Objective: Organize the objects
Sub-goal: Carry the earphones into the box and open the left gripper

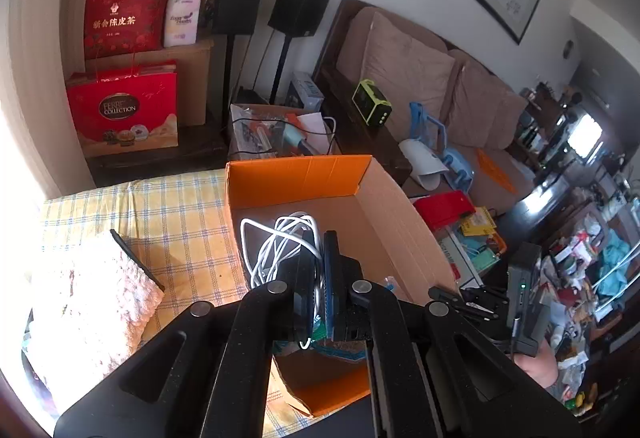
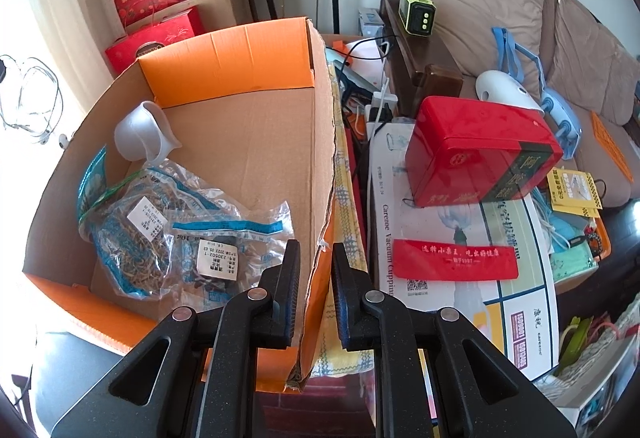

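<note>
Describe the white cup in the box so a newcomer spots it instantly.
Find the big cardboard box with orange flaps. In its far left corner, near the orange end flap, the white plastic cup lies tipped on its side. Unlike the clear, blue-trimmed bags beside it, it is solid, opaque and rigid.

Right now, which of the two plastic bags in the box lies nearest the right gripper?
The bag with the blue strip, holding dark pieces, lies just ahead of the right gripper. The bag of golden strands sits farther left.
</note>
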`<state>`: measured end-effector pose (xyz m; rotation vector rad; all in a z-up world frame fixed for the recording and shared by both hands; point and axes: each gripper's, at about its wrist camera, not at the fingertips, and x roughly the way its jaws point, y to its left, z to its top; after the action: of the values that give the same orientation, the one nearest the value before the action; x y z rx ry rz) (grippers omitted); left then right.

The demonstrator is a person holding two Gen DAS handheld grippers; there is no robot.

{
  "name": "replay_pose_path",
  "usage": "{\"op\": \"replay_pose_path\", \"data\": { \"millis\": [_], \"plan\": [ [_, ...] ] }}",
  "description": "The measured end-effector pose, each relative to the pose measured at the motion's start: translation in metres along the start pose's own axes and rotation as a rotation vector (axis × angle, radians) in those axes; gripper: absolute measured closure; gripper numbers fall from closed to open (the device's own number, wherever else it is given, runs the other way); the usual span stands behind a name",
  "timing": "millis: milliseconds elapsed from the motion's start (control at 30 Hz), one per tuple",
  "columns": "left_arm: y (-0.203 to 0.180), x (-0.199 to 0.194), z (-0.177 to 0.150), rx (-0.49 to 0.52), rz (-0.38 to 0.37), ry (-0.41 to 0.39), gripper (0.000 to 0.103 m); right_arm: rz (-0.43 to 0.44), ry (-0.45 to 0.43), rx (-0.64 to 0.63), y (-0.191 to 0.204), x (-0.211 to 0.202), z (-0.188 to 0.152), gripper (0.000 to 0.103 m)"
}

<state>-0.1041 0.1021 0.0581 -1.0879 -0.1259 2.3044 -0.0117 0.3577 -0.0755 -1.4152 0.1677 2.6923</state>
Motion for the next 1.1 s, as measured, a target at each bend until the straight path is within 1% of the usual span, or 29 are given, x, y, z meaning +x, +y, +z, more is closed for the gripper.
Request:
{"op": "replay_pose_path", "data": {
  "millis": [100,333,567,833,1100],
  "plan": [
    [-0.005,0.003,-0.002,0.002,-0.018,0.009,0.100,0.005,-0.007,-0.015,0.008,-0.002,-0.003,0.089],
    [-0.012,0.013,-0.009,0.004,-0.027,0.038,0.100,0.031,-0.026,-0.071,0.030,0.001,-0.002,0.089],
    [-0.012,0.025,-0.008,-0.009,-0.021,0.061,0.100,0.055,-0.013,-0.103,0.054,0.005,0.001,0.089],
    [-0.019,0.063,-0.011,-0.027,-0.019,0.127,0.100,0.069,-0.015,-0.120,0.069,0.006,0.001,0.089],
    [-0.025,0.099,-0.022,-0.036,0.012,0.184,0.100,0.083,-0.017,-0.127,0.076,0.006,0.000,0.089]
  ]
}}
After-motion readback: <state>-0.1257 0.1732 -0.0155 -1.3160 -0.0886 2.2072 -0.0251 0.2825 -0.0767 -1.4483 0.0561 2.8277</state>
